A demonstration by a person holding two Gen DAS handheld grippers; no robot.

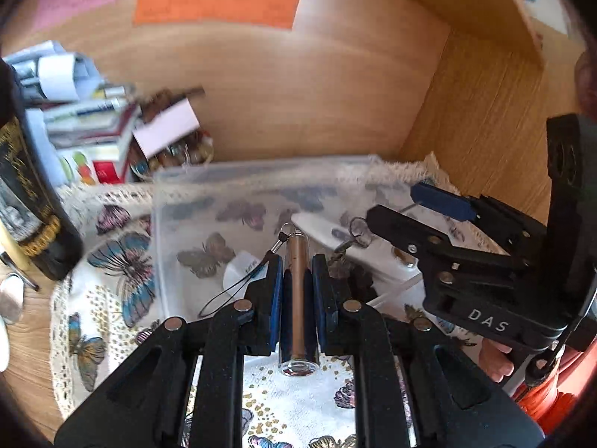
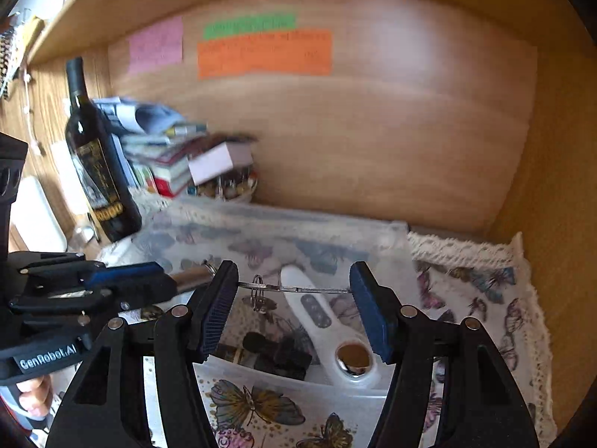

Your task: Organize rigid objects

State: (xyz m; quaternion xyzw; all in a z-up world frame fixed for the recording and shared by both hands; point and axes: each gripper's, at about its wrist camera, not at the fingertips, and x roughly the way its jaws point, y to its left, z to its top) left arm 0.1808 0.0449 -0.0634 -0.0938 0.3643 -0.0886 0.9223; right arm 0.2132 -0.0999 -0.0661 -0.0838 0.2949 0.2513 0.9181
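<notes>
My left gripper (image 1: 295,280) is shut on a small metal flashlight (image 1: 297,298) with a glass lens and a black wrist cord, held over the near edge of a clear plastic box (image 1: 175,201). In the right wrist view the flashlight (image 2: 192,276) sticks out of the left gripper (image 2: 164,280). My right gripper (image 2: 294,291) is shut on a thin metal rod with key rings (image 2: 294,289), held end to end between the pads above the box (image 2: 395,246). In the box lie a white handheld device (image 2: 321,321) and dark items (image 2: 276,354).
A dark wine bottle (image 2: 99,171) stands at the left, with a pile of books and papers (image 2: 164,149) and a bowl of small items (image 2: 227,188) behind the box. A butterfly-print cloth (image 2: 485,298) covers the shelf. Wooden walls close in behind and to the right.
</notes>
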